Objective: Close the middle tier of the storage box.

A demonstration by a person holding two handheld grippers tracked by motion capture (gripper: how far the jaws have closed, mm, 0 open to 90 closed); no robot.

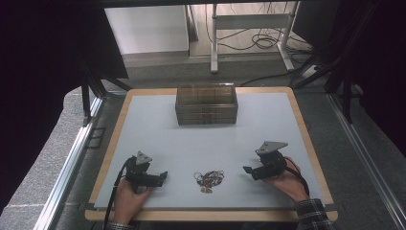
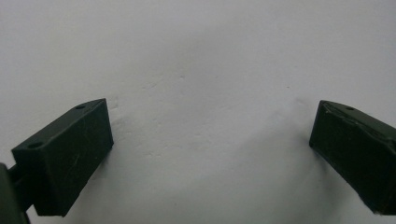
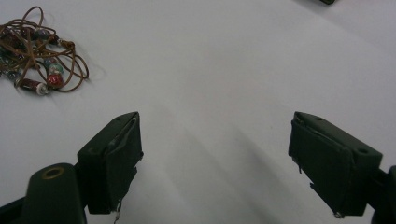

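**Ana:** Grippers first, since they sit nearest. Left gripper (image 1: 164, 176) rests low near the front edge of the table (image 1: 268, 129), jaws spread wide with nothing but bare white surface between them. Right gripper (image 1: 246, 169) lies on the other side, jaws also standing apart and holding nothing.

**Ben:** And the thing they are after?

**Ana:** Between the two, a little nearer the front edge: a tangled beaded cord (image 1: 208, 179), brown string in loose loops with small red, green and pale beads. From the right gripper view it lies off to the side of the jaws (image 3: 39, 58), not between them, apart from both pads.

**Ben:** How would you take it?

**Ana:** My judgement: swing the right gripper toward the heap until the densest knot sits between the open jaws, come down close to the table, then close on several strands at once. A pinch on one outer loop would likely let the rest trail and snag. The left gripper could pin a stray loop if the bundle slides.

**Ben:** Where does it go?

**Ana:** Probably the box (image 1: 206, 103) at the far middle of the table, a dark see-through case, well apart from the cord.

**Ben:** Count?

**Ana:** Two grippers, one cord bundle, one box. Beads are too small to count surely.
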